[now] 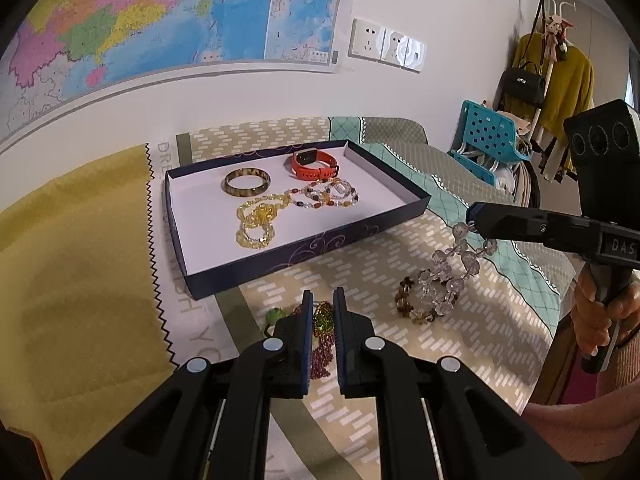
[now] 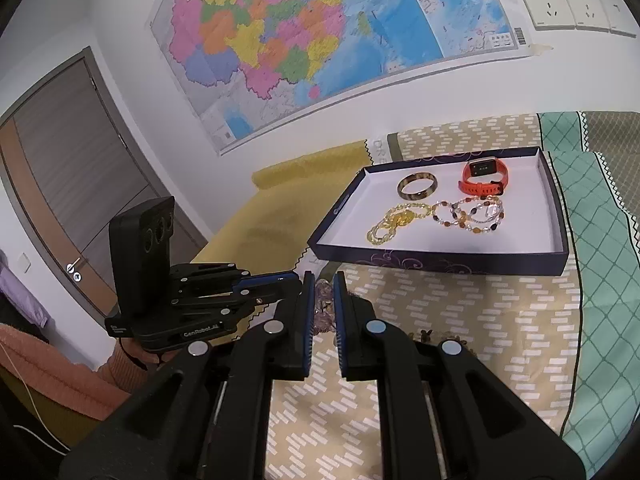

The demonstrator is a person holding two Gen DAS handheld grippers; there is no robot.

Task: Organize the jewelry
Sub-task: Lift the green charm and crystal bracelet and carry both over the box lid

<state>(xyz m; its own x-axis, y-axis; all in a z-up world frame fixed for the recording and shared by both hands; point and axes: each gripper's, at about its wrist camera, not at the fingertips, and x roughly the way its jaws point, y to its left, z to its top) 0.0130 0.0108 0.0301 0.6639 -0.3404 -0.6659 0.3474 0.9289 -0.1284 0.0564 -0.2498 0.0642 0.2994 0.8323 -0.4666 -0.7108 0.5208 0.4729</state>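
Patterned beige cloth (image 1: pixel 400 280) covers the surface below a wall map (image 1: pixel 160 12), with a yellow cloth (image 1: pixel 80 260) to one side. On it sits a shallow navy box (image 1: pixel 304 246) with a white inside, holding a brown bangle (image 1: pixel 247 183), an orange watch (image 1: pixel 314 165), a yellow bead bracelet (image 1: pixel 258 216) and a mixed-colour bead bracelet (image 1: pixel 326 196).

Near the box, the right gripper (image 1: pixel 472 220) is pinched on a clear crystal bead strand (image 1: pixel 460 256); the strand's upper end is lifted while its lower loop trails down to the cloth beside a brown chip bracelet (image 1: pixel 408 300).

Nearer the camera, the left gripper (image 1: pixel 322 300) has its jaws drawn close around green beads (image 1: pixel 322 318). A dark red bead strand (image 1: pixel 320 354) hangs below them, with a green stone (image 1: pixel 276 315) just beside.
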